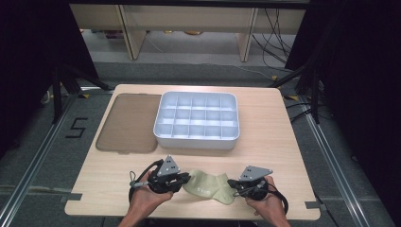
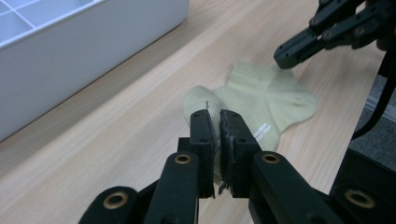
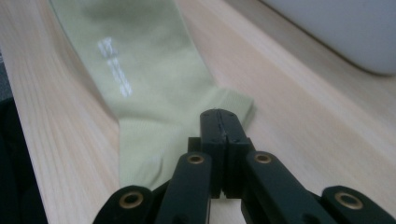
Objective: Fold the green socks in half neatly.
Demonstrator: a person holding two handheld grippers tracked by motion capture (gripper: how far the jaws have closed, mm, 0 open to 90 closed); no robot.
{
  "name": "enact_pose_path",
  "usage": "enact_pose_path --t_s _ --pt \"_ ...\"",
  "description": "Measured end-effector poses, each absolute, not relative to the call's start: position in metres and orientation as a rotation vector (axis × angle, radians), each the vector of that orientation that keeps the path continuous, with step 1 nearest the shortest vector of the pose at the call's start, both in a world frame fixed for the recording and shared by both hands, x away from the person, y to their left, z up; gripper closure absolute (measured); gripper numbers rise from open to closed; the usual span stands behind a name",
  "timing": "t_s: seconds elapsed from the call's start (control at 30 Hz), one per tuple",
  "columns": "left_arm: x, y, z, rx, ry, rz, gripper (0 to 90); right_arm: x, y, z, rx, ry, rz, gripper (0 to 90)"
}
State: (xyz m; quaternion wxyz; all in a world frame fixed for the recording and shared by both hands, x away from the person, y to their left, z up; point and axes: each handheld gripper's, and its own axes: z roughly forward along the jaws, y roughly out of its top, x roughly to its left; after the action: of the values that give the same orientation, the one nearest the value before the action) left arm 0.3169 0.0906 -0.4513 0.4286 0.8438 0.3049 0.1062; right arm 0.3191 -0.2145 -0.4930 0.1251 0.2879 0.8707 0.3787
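A pale green sock [image 1: 208, 188] lies flat near the table's front edge, between my two grippers. My left gripper [image 1: 187, 178] is shut on the sock's rounded end, and in the left gripper view a fold of the sock [image 2: 266, 98] is pinched between the jaws of the left gripper [image 2: 215, 122]. My right gripper [image 1: 231, 182] is shut, its jaws pressed tight together. In the right gripper view, the right gripper [image 3: 224, 119] has its tips over the ribbed cuff of the sock [image 3: 140, 79], with no fabric seen between them. The right gripper [image 2: 284, 58] also shows in the left gripper view, touching the sock's far edge.
A white divided organizer box [image 1: 196, 142] with several empty compartments stands at the table's middle back. A flat brown translucent lid [image 1: 127, 123] lies to its left. Bare wood of the table [image 1: 283, 156] stretches to the right of the box.
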Motion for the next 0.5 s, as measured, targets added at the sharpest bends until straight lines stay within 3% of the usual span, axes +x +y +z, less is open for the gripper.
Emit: enact_pose_path --t_s 0.5 --pt "0.321 0.021 -0.444 2.104 0.643 0.198 83.8 0.320 -0.224 -0.505 0.858 2.575 1.068 90.0"
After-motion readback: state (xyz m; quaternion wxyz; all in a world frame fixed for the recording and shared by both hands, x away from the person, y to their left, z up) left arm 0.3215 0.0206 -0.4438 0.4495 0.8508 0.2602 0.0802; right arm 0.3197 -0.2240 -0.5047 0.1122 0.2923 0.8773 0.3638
